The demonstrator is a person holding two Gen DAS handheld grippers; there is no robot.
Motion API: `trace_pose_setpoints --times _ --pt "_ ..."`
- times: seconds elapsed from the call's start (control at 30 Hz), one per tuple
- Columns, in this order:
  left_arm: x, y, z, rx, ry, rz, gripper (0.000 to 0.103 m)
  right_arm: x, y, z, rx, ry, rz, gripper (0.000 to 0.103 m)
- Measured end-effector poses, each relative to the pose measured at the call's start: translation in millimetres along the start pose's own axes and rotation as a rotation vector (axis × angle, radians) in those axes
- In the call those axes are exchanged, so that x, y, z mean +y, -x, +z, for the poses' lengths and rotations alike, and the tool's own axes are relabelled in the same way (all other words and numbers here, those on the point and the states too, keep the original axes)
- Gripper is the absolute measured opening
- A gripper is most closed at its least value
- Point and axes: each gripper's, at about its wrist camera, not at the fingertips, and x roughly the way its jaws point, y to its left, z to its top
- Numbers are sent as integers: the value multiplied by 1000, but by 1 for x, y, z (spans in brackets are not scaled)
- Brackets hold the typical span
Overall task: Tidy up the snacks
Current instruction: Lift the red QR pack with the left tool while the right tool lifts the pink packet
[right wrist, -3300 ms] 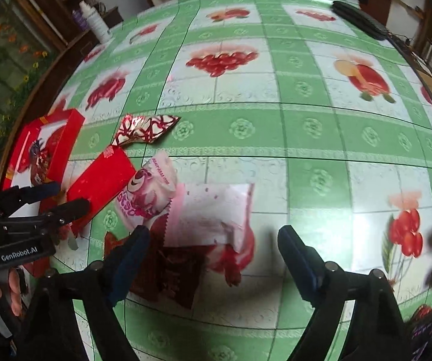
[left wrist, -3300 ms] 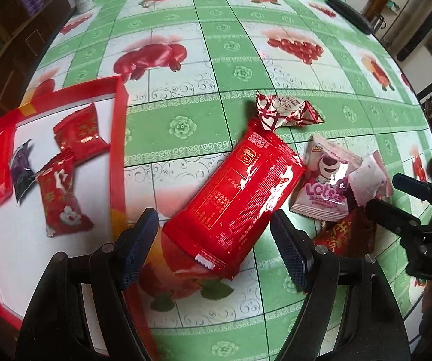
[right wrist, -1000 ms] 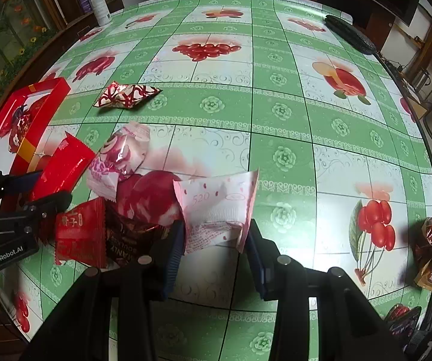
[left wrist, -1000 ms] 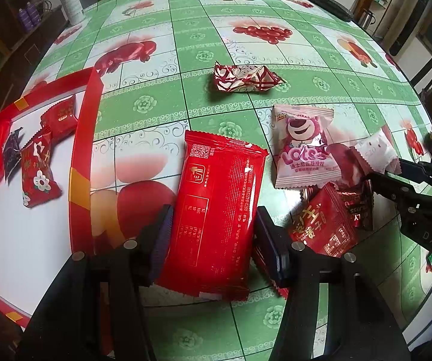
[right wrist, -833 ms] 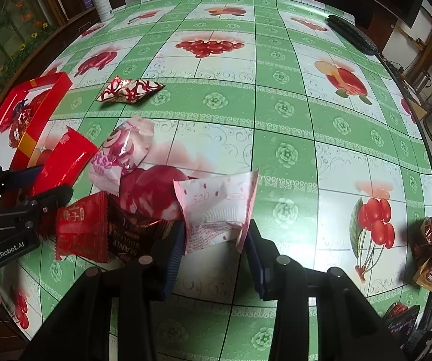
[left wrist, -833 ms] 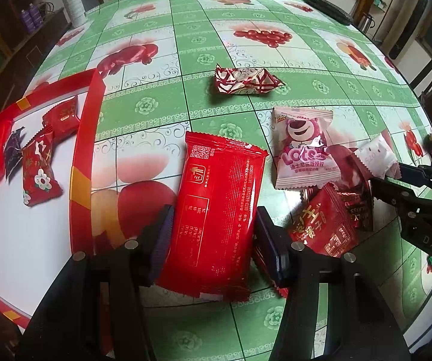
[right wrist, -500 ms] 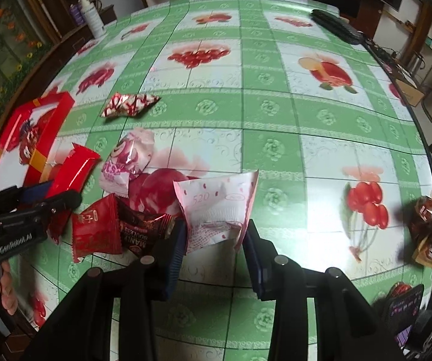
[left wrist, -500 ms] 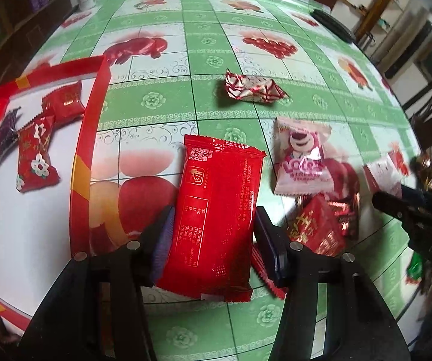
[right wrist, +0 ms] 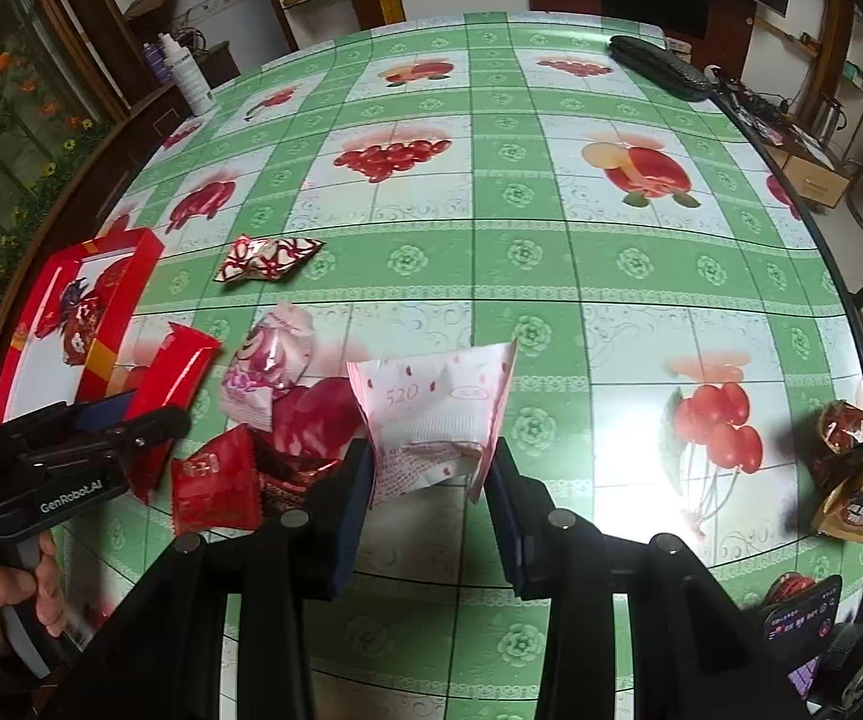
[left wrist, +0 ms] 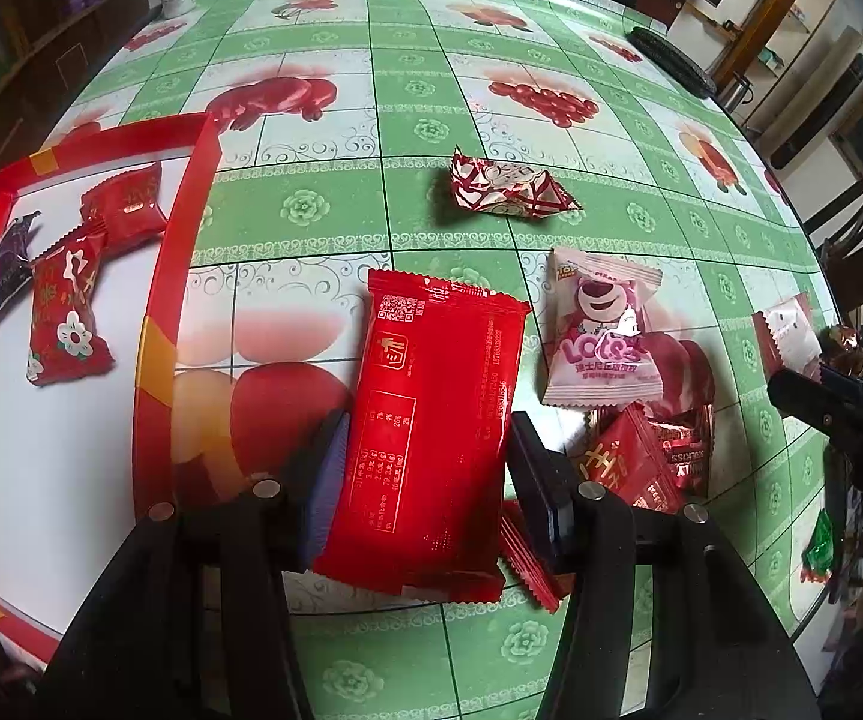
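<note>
Snacks lie in a loose bunch on the table (left wrist: 323,222), which has a green and white cloth with fruit pictures. The left gripper (left wrist: 425,480) has its fingers closed in narrow on a big red packet (left wrist: 431,420), one finger on each long side. The right gripper (right wrist: 428,492) pinches a white packet with pink dots (right wrist: 437,420) between its fingers.

Between the two held packets sit a pink bear packet (left wrist: 602,336), a small red packet (left wrist: 623,468) and a dark red packet (left wrist: 686,456) that lies partly under it. A shiny red and white candy (left wrist: 509,189) lies alone, farther toward the middle of the table.

A red tray (left wrist: 179,276) with a white floor sits at the left edge of the table. In it are a red flower packet (left wrist: 65,312), another red packet (left wrist: 125,207) and a dark purple one (left wrist: 11,264), all near its far end.

At the right edge of the table lies a brown and gold wrapper (right wrist: 851,474). A white bottle (right wrist: 188,81) stands at the far left edge, and a black remote (right wrist: 659,66) lies at the far right edge.
</note>
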Motion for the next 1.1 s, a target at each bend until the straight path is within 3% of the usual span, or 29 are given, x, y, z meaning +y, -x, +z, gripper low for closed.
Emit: trace_pose_setpoints --times 1.1 --pt "27 54 -4 -103 94 11 52 57 -8 14 0 119 95 40"
